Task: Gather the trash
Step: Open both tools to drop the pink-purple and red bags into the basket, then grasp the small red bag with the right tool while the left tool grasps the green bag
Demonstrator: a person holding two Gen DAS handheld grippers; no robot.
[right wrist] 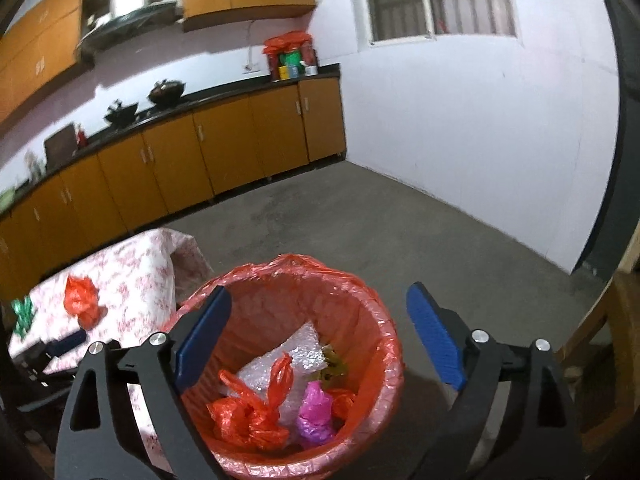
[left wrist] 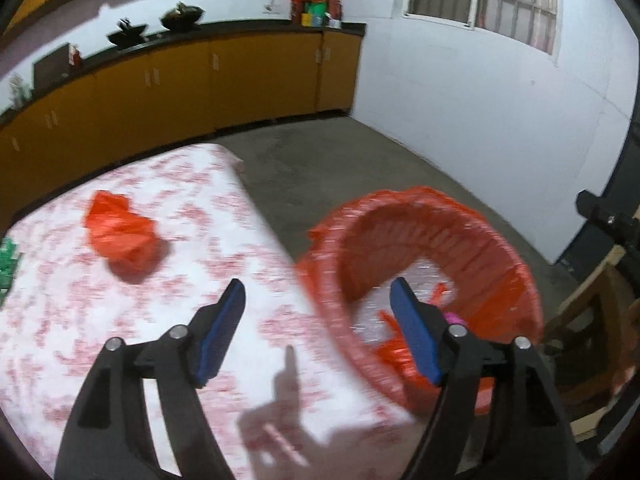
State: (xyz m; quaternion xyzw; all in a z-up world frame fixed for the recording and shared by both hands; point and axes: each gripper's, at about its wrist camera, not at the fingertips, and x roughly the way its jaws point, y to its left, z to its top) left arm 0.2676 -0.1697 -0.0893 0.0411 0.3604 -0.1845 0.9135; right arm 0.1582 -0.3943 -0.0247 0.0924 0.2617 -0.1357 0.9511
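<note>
A bin lined with a red bag (right wrist: pixel 384 332) stands on the floor beside the table; it also shows in the left wrist view (left wrist: pixel 492 248). Inside lie a tied red bag (right wrist: pixel 252 412), a pink bag (right wrist: pixel 316 412) and bubble wrap (right wrist: pixel 296 352). A crumpled red bag (left wrist: pixel 120 232) lies on the table's floral cloth (left wrist: pixel 120 340); it also shows in the right wrist view (right wrist: pixel 82 300). My left gripper (left wrist: pixel 318 292) is open and empty over the table's right edge. My right gripper (right wrist: pixel 320 300) is open and empty above the bin.
Green trash (left wrist: pixel 8 264) lies at the table's left edge, also in the right wrist view (right wrist: pixel 22 312). Orange cabinets (right wrist: pixel 224 148) with woks line the far wall. A wooden chair (left wrist: pixel 592 320) stands right of the bin. Bare concrete floor (right wrist: pixel 380 224) lies beyond.
</note>
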